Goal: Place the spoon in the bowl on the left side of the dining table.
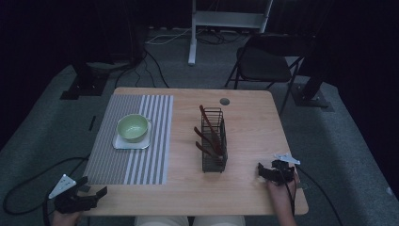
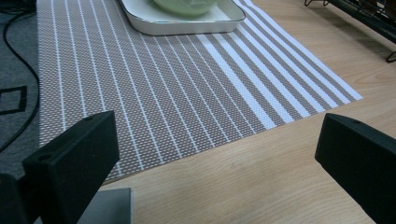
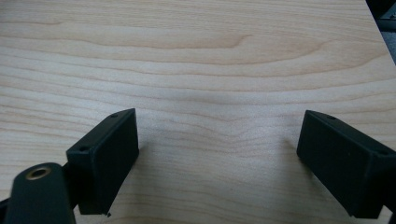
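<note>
The left tool [image 1: 91, 195] is held spread, empty, just off the placemat's [image 1: 129, 141] near corner. The right tool [image 1: 263, 170] is spread, well right of the placemat

No readable text, label or number anywhere, perhaps owing to dimness.

One overhead camera, two riding the grippers

The high view looks forward and down over the table [image 1: 244, 141]. The left gripper view sits low, facing the striped placemat [image 2: 154, 88] just ahead of its jaws, shared with the high view; the right gripper view looks closely at bare wood.
</note>
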Available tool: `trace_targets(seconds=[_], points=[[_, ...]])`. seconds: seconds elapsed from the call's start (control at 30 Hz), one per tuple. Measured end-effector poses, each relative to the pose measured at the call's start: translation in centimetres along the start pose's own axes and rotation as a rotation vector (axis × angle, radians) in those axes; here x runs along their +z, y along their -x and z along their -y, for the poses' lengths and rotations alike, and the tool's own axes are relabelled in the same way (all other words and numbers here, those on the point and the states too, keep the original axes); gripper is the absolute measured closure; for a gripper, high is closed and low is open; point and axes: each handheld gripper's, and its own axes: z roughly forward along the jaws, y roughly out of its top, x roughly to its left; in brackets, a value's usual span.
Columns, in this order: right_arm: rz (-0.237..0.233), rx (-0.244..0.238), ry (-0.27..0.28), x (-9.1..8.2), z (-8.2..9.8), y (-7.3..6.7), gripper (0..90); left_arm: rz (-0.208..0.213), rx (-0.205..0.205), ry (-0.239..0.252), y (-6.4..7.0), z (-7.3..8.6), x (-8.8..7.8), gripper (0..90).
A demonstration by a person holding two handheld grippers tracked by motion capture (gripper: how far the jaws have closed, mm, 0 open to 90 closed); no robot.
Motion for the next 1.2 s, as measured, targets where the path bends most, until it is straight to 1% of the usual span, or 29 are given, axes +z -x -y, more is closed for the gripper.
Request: trace_targets(seconds=[0.1,0.2,0.37,0.4,0.43,0.6,0.63,0.73,0.77,0.87,0.9,1.0,1.07,1.13,1.2], points=[[0.0,-0.001,0.0,0.0,0.0,0.0,12.0,0.004,-0.001,-0.008,0.1,0.0,0.1,0.0],[0.0,0.0,0.0,0.0,0.0,0.0,12.1,0.012,-0.021,-0.02,-0.1,0.2,0.5,0.0],[-0.006,-0.006,0.0,0.0,0.0,0.0,12.0,0.009,-0.018,-0.019,0.0,-0.2,0.5,0.0],[-0.006,-0.006,0.0,0.0,0.0,0.0,12.0,0.019,-0.021,-0.013,0.0,-0.3,0.5,0.0],[-0.006,-0.006,0.0,0.0,0.0,0.0,12.0,0.02,-0.022,-0.009,0.1,-0.4,0.6,0.0],[-0.006,-0.006,0.0,0.0,0.0,0.0,12.1,0.026,-0.011,-0.016,0.4,-0.6,0.9,0.0],[-0.006,-0.006,0.0,0.0,0.0,0.0,12.0,0.031,-0.006,-0.01,0.6,-0.9,0.8,0.0],[-0.006,-0.006,0.0,0.0,0.0,0.0,12.1,0.044,-0.009,0.007,0.8,-1.3,0.8,0.0],[-0.006,-0.006,0.0,0.0,0.0,0.0,12.1,0.054,-0.012,0.01,0.8,-1.4,0.8,0.0],[-0.006,-0.006,0.0,0.0,0.0,0.0,12.0,0.048,0.007,0.006,1.1,-1.8,0.8,0.0],[-0.006,-0.005,0.0,0.0,0.0,0.0,12.1,0.048,0.007,0.006,1.1,-1.8,0.8,0.0],[-0.006,-0.006,0.0,0.0,0.0,0.0,12.1,0.056,0.012,0.007,1.3,-2.0,1.0,0.0],[-0.006,-0.006,0.0,0.0,0.0,0.0,12.0,0.068,0.025,0.0,1.6,-2.1,1.3,0.0],[-0.006,-0.006,0.0,0.0,0.0,0.0,12.0,0.069,0.033,-0.001,1.7,-2.3,1.4,0.0],[-0.006,-0.006,0.0,0.0,0.0,0.0,12.1,0.079,0.035,0.008,1.8,-2.7,1.5,0.0]])
